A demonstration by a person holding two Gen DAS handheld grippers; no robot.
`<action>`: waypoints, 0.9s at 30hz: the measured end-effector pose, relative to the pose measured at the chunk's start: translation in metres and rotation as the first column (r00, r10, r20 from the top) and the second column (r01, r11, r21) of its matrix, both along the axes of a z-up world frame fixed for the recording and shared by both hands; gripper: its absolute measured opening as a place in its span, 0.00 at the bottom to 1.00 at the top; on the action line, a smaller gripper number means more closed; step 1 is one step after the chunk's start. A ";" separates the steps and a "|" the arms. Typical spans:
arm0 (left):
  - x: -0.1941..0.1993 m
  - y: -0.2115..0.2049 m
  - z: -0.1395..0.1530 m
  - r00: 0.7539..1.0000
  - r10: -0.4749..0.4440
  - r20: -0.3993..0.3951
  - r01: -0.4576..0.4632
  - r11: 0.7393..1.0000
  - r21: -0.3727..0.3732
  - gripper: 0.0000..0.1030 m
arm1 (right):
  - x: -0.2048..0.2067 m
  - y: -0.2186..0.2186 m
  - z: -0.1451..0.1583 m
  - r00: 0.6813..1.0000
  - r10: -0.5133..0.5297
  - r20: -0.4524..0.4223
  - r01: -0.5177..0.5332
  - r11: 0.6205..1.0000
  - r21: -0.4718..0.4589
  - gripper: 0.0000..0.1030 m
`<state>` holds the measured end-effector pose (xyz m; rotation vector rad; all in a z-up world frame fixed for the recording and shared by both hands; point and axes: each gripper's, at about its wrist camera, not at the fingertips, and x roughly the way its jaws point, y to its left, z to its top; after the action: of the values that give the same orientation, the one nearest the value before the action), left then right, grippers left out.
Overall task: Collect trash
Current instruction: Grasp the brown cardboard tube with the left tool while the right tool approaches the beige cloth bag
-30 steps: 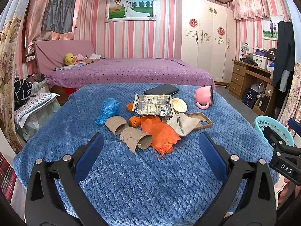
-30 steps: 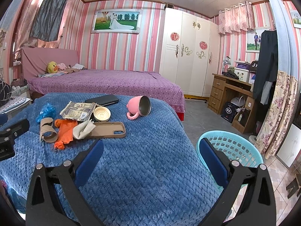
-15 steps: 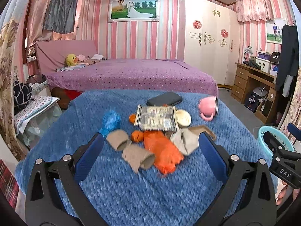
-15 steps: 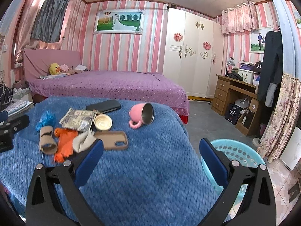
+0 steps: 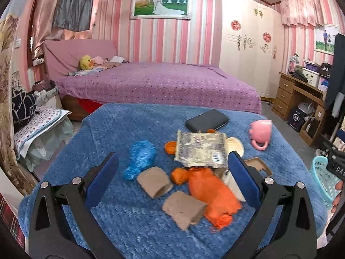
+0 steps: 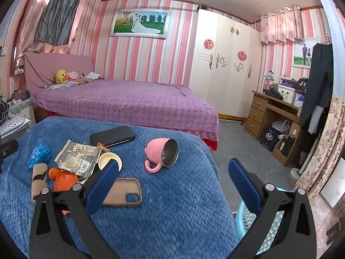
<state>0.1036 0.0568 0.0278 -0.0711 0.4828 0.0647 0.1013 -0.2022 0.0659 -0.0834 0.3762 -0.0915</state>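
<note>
A counter draped in a blue quilted blanket [image 5: 120,133] carries the litter, gathered in a loose heap toward its middle. The left tongs [image 5: 172,172] hang spread wide above the near side of that heap, holding nothing, their blue pads flanking two flattened brown cardboard tubes [image 5: 154,181] that lie side by side, the nearer one blurred. Touching the tubes on the right is a crumpled orange mesh bag [image 5: 212,191], and a crinkled blue plastic wad [image 5: 141,156] sits just beside the farther tube on the left. Behind them a printed grey foil wrapper [image 5: 201,150] lies flat, overlapping a round cream-coloured lid [image 5: 236,147]; a bit of white tissue [image 5: 231,182] is mostly hidden by the left tongs' right pad. Mixed in with the trash are a black phone [image 5: 207,120] at the far edge, a tan phone case [image 6: 125,192] lying open side up, and a pink metal-lined mug [image 6: 162,153] tipped on its side, well apart from the heap. The right tongs [image 6: 172,181] are likewise spread and empty, hovering over the counter's right edge, the left pad covering part of the phone case. Below them on the floor stands a turquoise plastic laundry basket [image 5: 321,179], beside the counter. A purple dotted bed [image 6: 129,101] fills the room behind.
</note>
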 end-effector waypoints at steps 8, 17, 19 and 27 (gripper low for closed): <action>0.014 0.038 -0.025 0.995 0.086 -0.055 -0.085 0.996 0.022 0.95 | 0.023 -0.012 -0.042 0.995 -0.017 -0.095 0.018 1.000 0.012 0.96; 0.024 0.051 -0.055 0.987 0.097 -0.129 -0.096 0.995 0.016 0.95 | 0.039 -0.021 -0.065 0.990 0.002 -0.144 0.005 0.999 0.053 0.96; 0.026 0.043 -0.059 0.989 0.064 -0.136 -0.063 0.998 0.017 0.95 | 0.042 -0.022 -0.068 0.987 -0.010 -0.161 0.016 0.999 0.036 0.96; 0.030 -0.001 -0.075 0.975 -0.111 -0.193 0.112 0.994 -0.008 0.95 | 0.041 -0.044 -0.071 0.980 -0.057 -0.193 0.071 0.995 0.067 0.96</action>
<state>0.1332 0.0555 -0.0471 -0.0349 0.6799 -0.0382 0.1426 -0.2462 -0.0053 -0.0072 0.5740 -0.1335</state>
